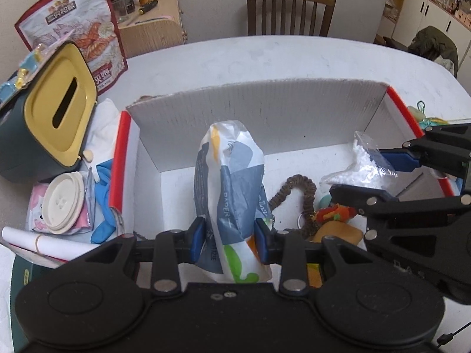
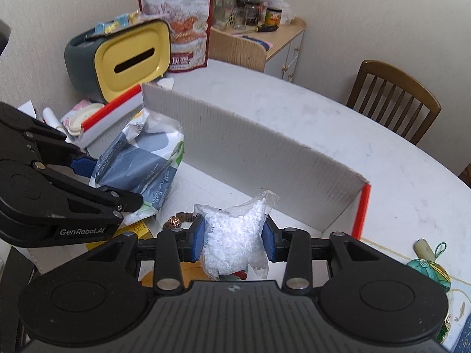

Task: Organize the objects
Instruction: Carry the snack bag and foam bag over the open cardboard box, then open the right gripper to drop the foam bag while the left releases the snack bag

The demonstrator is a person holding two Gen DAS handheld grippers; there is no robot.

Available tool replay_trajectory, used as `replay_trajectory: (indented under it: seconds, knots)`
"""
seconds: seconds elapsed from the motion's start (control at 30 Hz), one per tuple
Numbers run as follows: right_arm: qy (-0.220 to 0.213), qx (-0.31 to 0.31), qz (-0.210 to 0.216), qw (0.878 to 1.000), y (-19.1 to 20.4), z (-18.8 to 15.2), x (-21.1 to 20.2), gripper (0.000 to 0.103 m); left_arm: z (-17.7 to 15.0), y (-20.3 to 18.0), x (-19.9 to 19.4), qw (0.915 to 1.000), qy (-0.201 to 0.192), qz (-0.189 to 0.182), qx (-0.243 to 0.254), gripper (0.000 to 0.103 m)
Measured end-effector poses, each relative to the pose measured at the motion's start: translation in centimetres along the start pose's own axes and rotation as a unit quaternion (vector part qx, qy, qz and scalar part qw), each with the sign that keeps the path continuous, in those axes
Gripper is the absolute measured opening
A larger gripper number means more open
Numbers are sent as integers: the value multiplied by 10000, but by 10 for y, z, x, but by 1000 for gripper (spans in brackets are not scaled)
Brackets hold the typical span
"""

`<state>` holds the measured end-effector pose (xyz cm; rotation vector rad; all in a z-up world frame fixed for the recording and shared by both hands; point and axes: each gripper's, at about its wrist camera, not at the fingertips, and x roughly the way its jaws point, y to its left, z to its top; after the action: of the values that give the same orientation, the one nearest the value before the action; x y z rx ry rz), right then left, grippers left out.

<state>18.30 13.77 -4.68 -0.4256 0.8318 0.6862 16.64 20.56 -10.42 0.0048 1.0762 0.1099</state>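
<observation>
A white cardboard box (image 1: 259, 108) with red edges lies open on the table. My left gripper (image 1: 229, 239) is shut on a blue, white and green tissue pack (image 1: 232, 182), held upright over the box floor. My right gripper (image 2: 234, 239) is shut on a clear bag of white beads (image 2: 235, 232), also above the box. In the left wrist view the bead bag (image 1: 357, 161) and right gripper (image 1: 379, 176) show at the right; in the right wrist view the tissue pack (image 2: 141, 161) and left gripper (image 2: 97, 176) show at the left. A brown coiled cord (image 1: 290, 194) and small colourful toys (image 1: 335, 214) lie in the box.
Left of the box stand a green and yellow tissue holder (image 1: 50, 117), a snack bag (image 1: 73, 23), a cream lid (image 1: 63, 203) and blue gloves (image 1: 103, 206). A wooden chair (image 1: 290, 8) stands behind the table. A teal ornament (image 2: 429, 270) lies right of the box.
</observation>
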Motion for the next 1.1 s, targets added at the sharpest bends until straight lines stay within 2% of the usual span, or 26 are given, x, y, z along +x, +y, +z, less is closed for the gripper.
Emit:
replay_trajectory:
  seconds: [0.3, 0.67, 0.83, 0.93, 1.0, 1.1]
  knots:
    - [321, -39, 88, 9994, 2, -6, 20, 39, -3, 7, 16, 9996, 266, -32, -58, 34]
    - [369, -57, 178, 9991, 1, -9, 22, 40, -5, 8, 15, 9992, 248, -64, -308, 39]
    - [325, -24, 276, 9991, -4, -11, 13, 40, -8, 4, 9, 9993, 148, -154, -313, 54]
    - [182, -31, 326, 9993, -7, -13, 4, 48, -10, -1, 3, 9995, 50, -122, -285, 62]
    - [55, -80, 321, 9994, -8, -14, -4, 54, -11, -5, -2, 9997, -41, -87, -242, 64]
    - [-75, -59, 336, 9994, -12, -15, -16, 54, -13, -7, -9, 9996, -104, -119, -251, 66]
